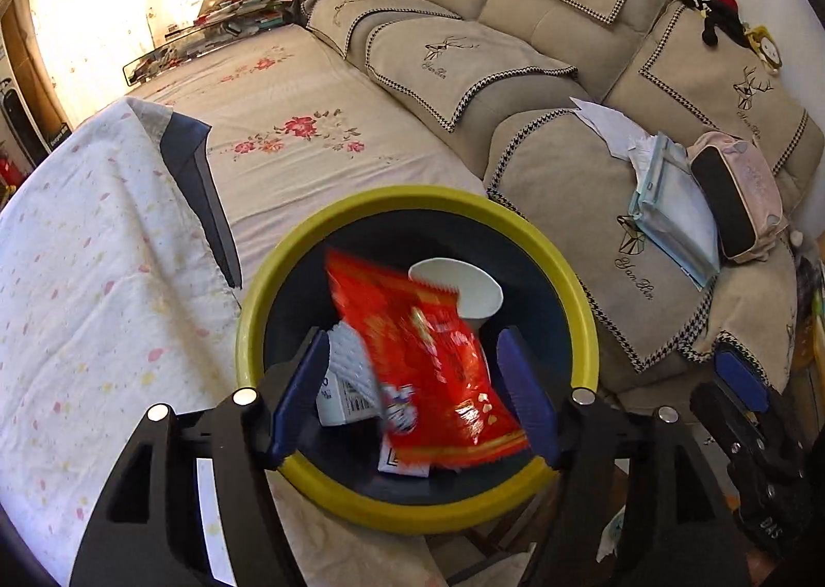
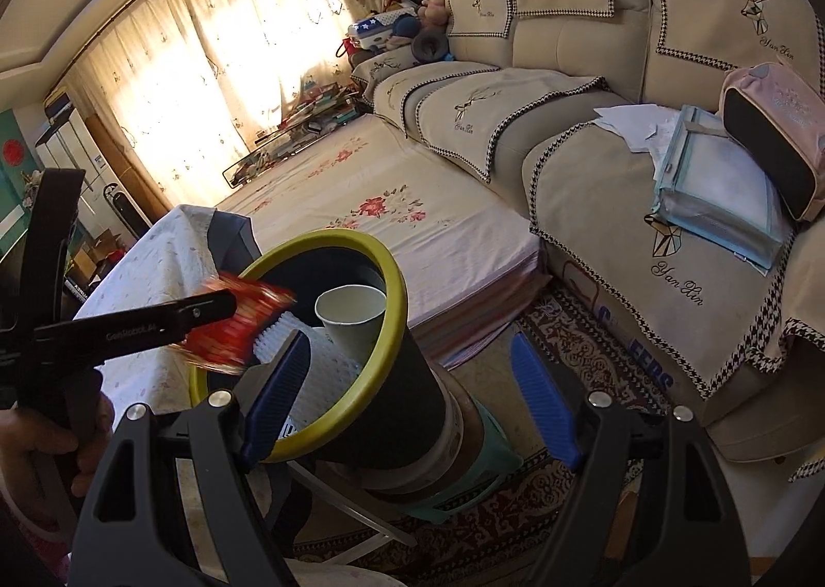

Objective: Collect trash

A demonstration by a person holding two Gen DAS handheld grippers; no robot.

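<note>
A dark trash bin with a yellow-green rim (image 1: 572, 272) stands right below my left gripper (image 1: 415, 396). That gripper is open, its blue pads apart. A red snack wrapper (image 1: 428, 360) is blurred in the air between the pads, over the bin's mouth. In the bin lie a white paper cup (image 1: 464, 288), a white foam net (image 1: 350, 360) and a small white box (image 1: 343, 404). In the right wrist view the bin (image 2: 402, 380) stands on a teal stool, the wrapper (image 2: 232, 324) hangs by the left gripper's finger, and my right gripper (image 2: 412, 406) is open and empty.
A beige sofa (image 1: 541, 71) with papers, a blue folder (image 1: 680, 215) and a pink bag (image 1: 737, 195) is to the right. A floral-sheeted bed (image 1: 309, 123) lies behind the bin. A cloth-covered table (image 1: 77, 277) is to the left. A patterned rug (image 2: 567, 355) covers the floor.
</note>
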